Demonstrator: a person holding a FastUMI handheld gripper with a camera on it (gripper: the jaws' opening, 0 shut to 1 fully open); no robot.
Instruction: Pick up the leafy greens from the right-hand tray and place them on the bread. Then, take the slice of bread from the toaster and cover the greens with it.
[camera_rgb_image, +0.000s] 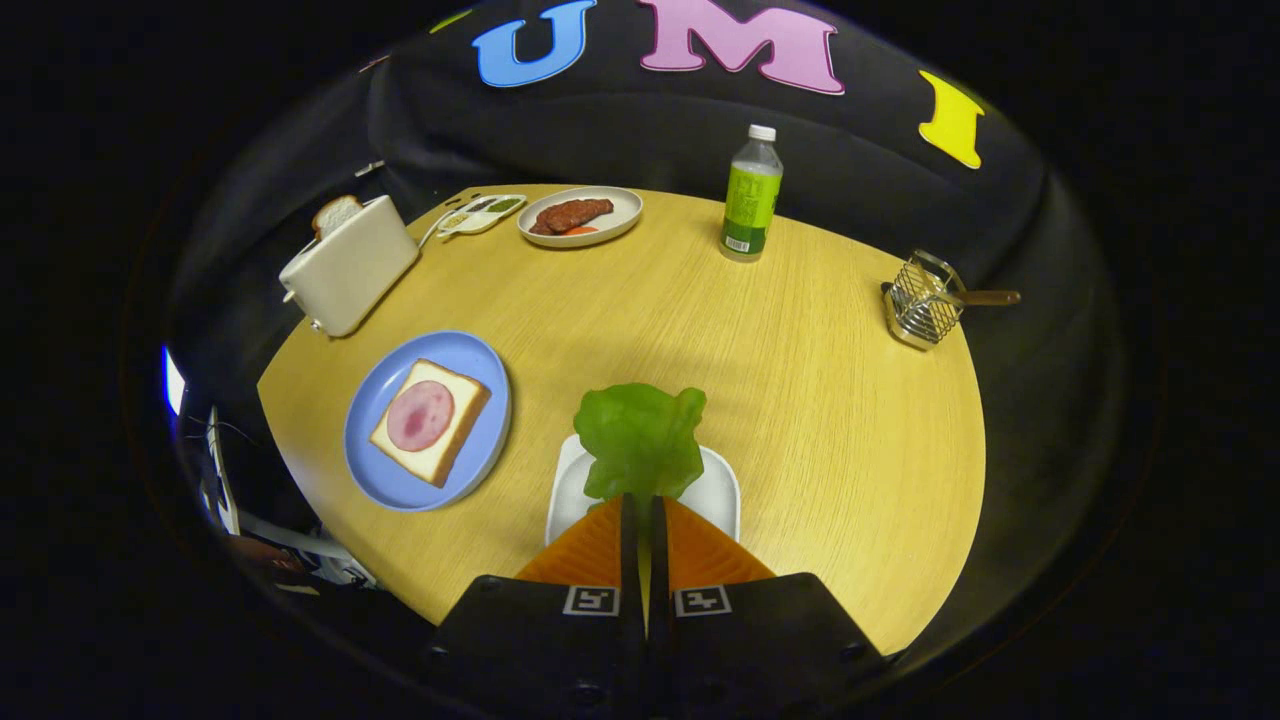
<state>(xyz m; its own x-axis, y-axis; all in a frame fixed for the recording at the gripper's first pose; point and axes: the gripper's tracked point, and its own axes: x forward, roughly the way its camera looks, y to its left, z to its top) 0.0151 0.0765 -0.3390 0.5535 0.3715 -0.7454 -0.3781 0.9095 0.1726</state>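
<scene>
Gripper (641, 505) clenched on the lettuce (640, 438), pinched at its base above the white tray (722, 480); leaf free for carrying to the bread (430, 420).

Single view, riding on my gripper (640, 510): looks forward and down along my two orange fingers (590, 550) from above the near edge of the round pale-wood table (800, 400), facing the far black cloth wall (640, 140); tabletop near.
</scene>
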